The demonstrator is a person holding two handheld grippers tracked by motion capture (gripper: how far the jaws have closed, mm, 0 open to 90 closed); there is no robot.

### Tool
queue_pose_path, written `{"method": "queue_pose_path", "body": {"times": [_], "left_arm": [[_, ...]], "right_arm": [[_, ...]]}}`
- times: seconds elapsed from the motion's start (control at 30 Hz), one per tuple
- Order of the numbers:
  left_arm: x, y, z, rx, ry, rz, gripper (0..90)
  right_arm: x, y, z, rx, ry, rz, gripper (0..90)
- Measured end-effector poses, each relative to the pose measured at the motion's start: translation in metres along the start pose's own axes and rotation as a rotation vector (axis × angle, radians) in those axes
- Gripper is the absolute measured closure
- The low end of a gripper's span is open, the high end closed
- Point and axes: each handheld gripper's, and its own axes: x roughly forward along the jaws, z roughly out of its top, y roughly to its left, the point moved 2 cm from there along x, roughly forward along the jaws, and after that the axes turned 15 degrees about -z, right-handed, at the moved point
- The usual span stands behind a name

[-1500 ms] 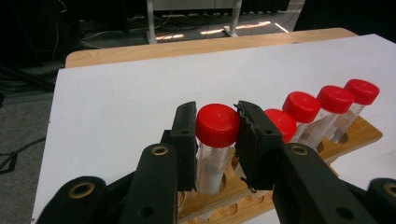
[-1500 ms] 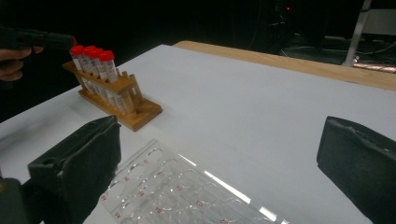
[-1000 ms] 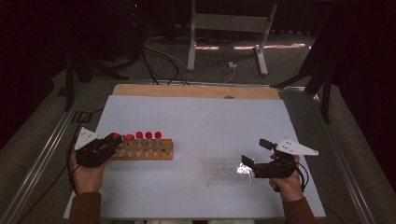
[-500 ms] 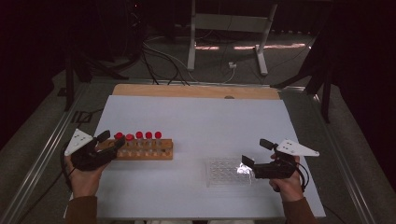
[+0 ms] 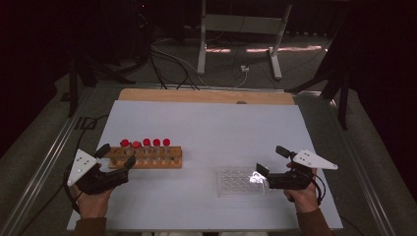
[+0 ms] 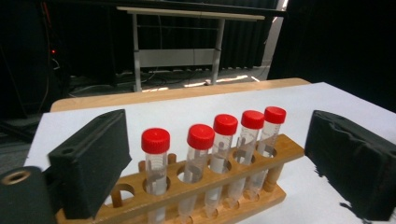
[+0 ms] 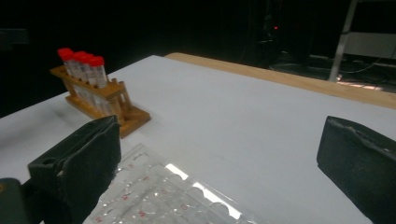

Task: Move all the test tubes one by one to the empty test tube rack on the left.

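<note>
A wooden rack (image 5: pixel 147 158) holds several clear tubes with red caps (image 5: pixel 146 143) at the left of the white table. My left gripper (image 5: pixel 117 156) sits at the rack's left end; its jaws have just been opening and now stand wide apart. In the left gripper view (image 6: pixel 219 154) the tubes (image 6: pixel 201 140) stand just ahead of the black pads (image 6: pixel 91 158), and nothing is pressed between them. My right gripper (image 5: pixel 271 161) rests open at the right, beside a clear well plate (image 5: pixel 238 181). The plate (image 7: pixel 159 196) lies below its left jaw.
The white sheet (image 5: pixel 211 123) covers a table with a wooden strip (image 5: pixel 206 96) along its far edge. A metal stand (image 5: pixel 236 44) and cables lie on the floor beyond. The rack (image 7: pixel 107 93) has an unfilled hole at its left end.
The left gripper has drawn back to the left from the leftmost tube and its jaws have spread wide. The right hand and the plate have kept still.
</note>
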Motion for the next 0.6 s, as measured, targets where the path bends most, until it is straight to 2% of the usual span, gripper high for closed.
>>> {"method": "queue_pose_path", "body": {"times": [0.23, 0.37, 0.6], "left_arm": [[-0.002, -0.004, -0.004, -0.006, -0.009, -0.003, 1.2], [-0.002, -0.005, -0.006, -0.008, -0.020, 0.020, 0.8], [0.003, -0.008, -0.012, 0.004, 0.003, 0.034, 0.6]], "right_arm": [[0.001, -0.006, -0.004, 0.019, -0.014, -0.028, 0.0], [-0.003, -0.009, -0.005, 0.024, -0.042, -0.039, 0.0], [-0.009, -0.015, -0.009, 0.029, -0.076, -0.090, 0.0]]}}
